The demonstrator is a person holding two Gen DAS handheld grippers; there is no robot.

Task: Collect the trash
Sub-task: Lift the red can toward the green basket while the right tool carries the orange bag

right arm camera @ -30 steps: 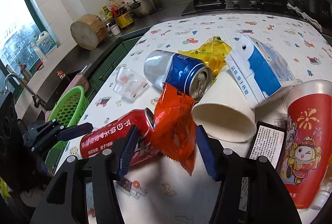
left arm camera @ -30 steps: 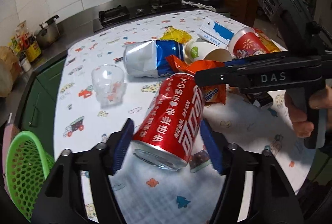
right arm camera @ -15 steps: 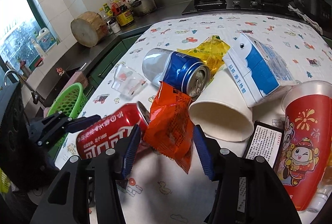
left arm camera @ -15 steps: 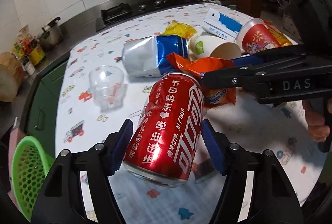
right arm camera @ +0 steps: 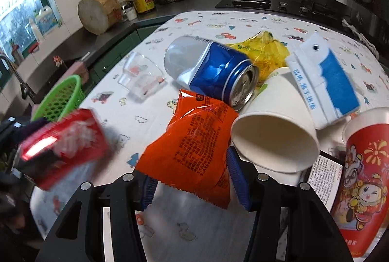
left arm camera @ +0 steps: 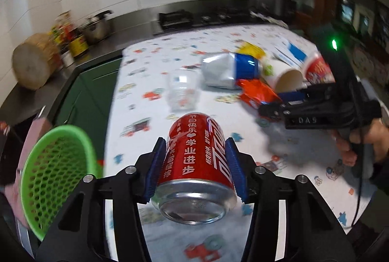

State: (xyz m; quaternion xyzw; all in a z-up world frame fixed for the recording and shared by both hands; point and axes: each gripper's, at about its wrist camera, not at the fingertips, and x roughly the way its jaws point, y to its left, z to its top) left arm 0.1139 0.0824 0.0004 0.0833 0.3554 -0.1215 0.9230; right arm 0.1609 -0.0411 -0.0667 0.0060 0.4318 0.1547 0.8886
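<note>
Trash lies scattered over a table (right arm camera: 218,21) covered with a white cartoon-print cloth, and a green mesh basket (left arm camera: 52,173) sits just off its edge, most likely the place the rubbish is meant to go

Largest among the rubbish on the far side are a red printed cup (right arm camera: 362,186), a blue-and-white carton (right arm camera: 323,82) and a white paper cup (right arm camera: 274,133) on its side, all crowded together, with a dented blue can (right arm camera: 211,72) just beside them

A red soda can (left arm camera: 198,162) with white lettering is lifted clear of the cloth, its silver base facing the camera; the left gripper (left arm camera: 197,172) has its blue pads pressed on either side of it, its jaws closing (the view is blurred, so the hand seems to be swinging toward the basket)

An orange snack wrapper (right arm camera: 192,147), crinkled and glossy with small black print, sits between the fingers of the right gripper (right arm camera: 192,181), whose jaws are closing around it; whether the pads already pinch the foil cannot be told, since the wrapper hides them

A clear plastic cup (right arm camera: 139,77) lies apart, untouched
</note>
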